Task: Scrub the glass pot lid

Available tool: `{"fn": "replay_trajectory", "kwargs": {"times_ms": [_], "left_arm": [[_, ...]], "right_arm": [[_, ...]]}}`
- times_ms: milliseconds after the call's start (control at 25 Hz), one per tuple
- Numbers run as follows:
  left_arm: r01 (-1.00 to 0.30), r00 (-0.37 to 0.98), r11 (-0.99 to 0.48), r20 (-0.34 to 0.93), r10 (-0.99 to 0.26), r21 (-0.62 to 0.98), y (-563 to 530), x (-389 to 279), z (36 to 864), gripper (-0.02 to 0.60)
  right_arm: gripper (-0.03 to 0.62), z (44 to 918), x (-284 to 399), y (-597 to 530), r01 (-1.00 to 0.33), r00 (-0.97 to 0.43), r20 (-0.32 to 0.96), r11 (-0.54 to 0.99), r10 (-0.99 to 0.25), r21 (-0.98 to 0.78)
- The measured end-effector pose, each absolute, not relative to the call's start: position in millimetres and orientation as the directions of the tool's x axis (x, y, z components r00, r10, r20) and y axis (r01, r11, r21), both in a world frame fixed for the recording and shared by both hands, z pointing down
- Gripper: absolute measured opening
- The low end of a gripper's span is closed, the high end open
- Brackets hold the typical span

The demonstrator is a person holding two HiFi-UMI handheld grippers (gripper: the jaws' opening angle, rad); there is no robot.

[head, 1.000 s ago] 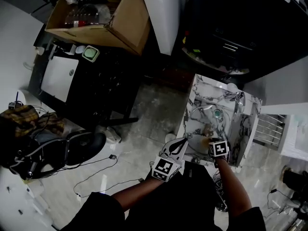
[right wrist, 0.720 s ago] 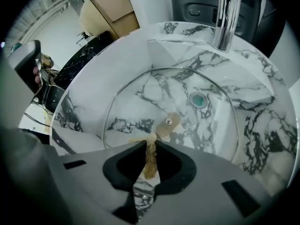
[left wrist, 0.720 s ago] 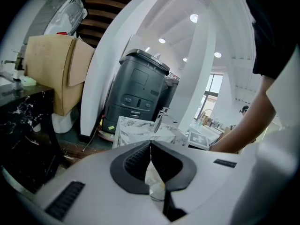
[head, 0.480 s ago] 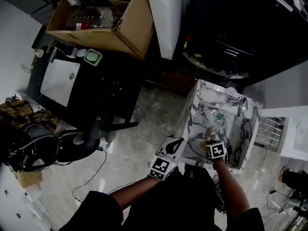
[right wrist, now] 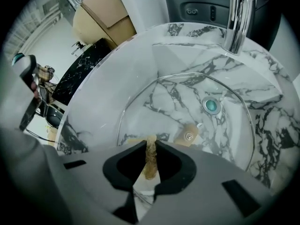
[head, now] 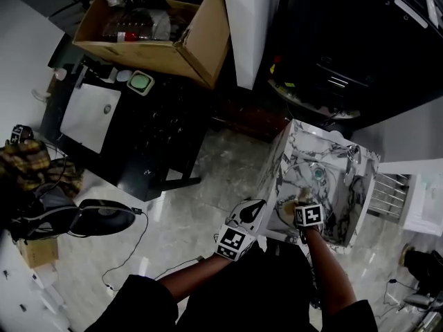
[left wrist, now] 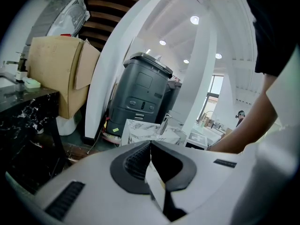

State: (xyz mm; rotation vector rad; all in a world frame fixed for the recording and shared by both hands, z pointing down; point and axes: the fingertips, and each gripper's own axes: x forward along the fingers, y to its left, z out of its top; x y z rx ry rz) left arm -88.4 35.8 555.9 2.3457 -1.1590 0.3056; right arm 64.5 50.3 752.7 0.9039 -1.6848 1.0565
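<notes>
A round glass pot lid [right wrist: 187,102] lies flat in the marble sink [right wrist: 117,78], its tan knob [right wrist: 189,136] near the middle and the teal drain [right wrist: 211,105] showing through the glass. My right gripper [right wrist: 151,144] is shut on a tan scrub pad [right wrist: 150,159] at the lid's near rim. In the head view the right gripper [head: 303,198] is over the lid [head: 325,199], inside the sink [head: 287,140]. My left gripper [head: 257,205] hangs just left of the sink's outer wall; its jaws [left wrist: 150,144] are shut with nothing between them.
A chrome faucet [right wrist: 236,18] rises at the sink's far rim. Beyond the sink stands a dark grey machine [left wrist: 140,90]. An open cardboard box [head: 149,30] sits on a black counter [head: 138,130] to the left. Cables and a bag [head: 41,206] lie on the floor.
The right gripper with the scrub pad has slid a little toward the lid's near left rim. The left gripper has stayed beside the sink. The head view has shifted slightly.
</notes>
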Motion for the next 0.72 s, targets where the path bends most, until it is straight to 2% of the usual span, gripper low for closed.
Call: {"fn": "replay_trajectory", "kwargs": {"times_ms": [240, 520, 720], "left_arm": [[-0.786, 0.618, -0.520, 0.403, -0.675, 0.335, 34.5, -90.7, 554.2, 0.017], [-0.774, 0.633, -0.536, 0.380, -0.675, 0.337, 26.0, -88.4, 543.7, 0.017], [-0.758, 0.653, -0.573, 0.377, -0.657, 0.313, 13.4, -84.1, 538.0, 0.017]], "right_arm": [[0.063, 746.2, 56.8, 34.4, -0.912, -0.328, 0.928, 0.316, -0.175, -0.262], [0.063, 706.2, 69.6, 18.1, -0.925, -0.351, 0.860, 0.281, -0.371, -0.256], [0.063, 636.4, 85.3, 12.9, -0.942, -0.334, 0.755, 0.208, -0.564, -0.262]]}}
